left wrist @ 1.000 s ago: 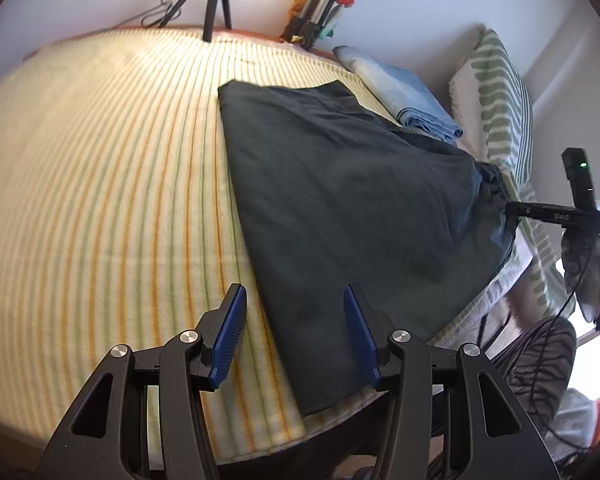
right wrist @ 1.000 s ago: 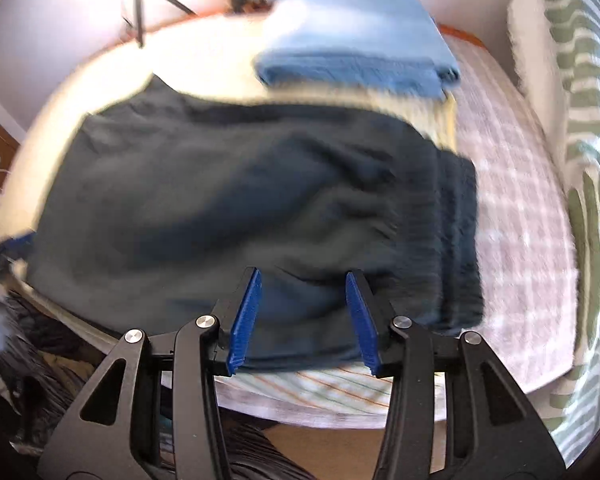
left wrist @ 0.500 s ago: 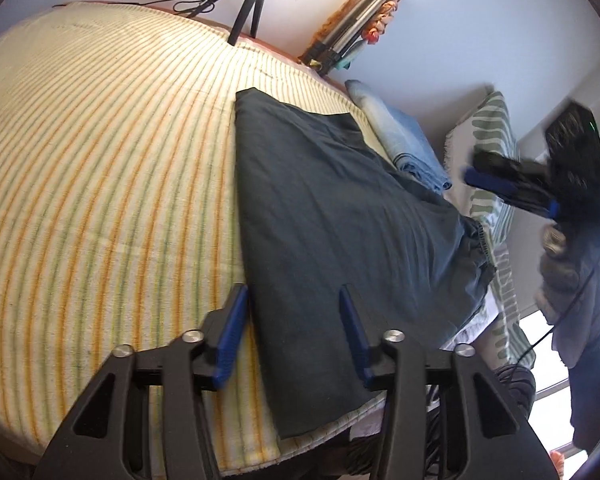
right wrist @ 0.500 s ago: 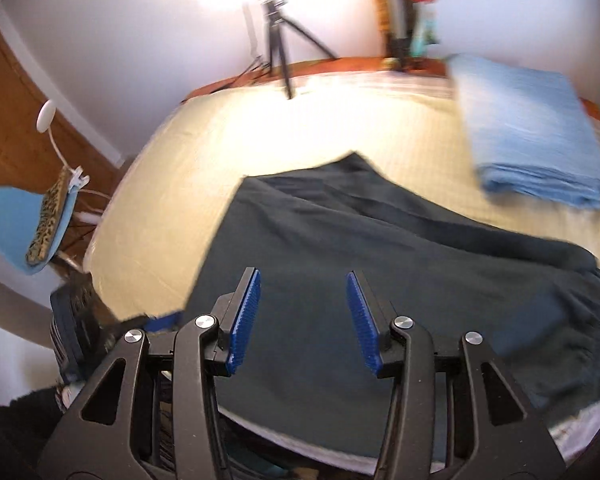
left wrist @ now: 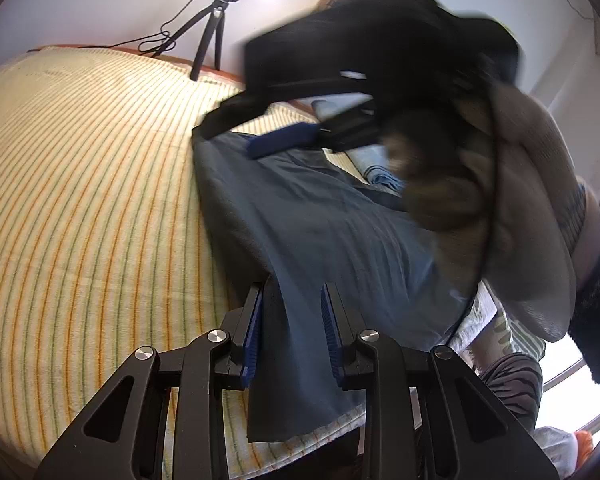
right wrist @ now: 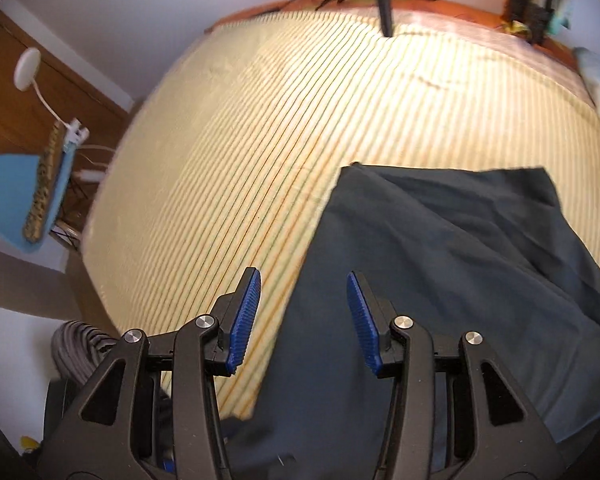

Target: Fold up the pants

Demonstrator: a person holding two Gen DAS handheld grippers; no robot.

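The dark pants (right wrist: 440, 280) lay flat on the striped bed (left wrist: 80, 200). The left gripper (left wrist: 292, 316) straddled their near edge, jaws spread. The right gripper (right wrist: 302, 312) hovered spread above their left edge.

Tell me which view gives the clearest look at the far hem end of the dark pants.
The right wrist view: the pants lie unobstructed there, with the far hem edge and both its corners visible. In the left wrist view the blurred right claw and the person's arm cover that end.
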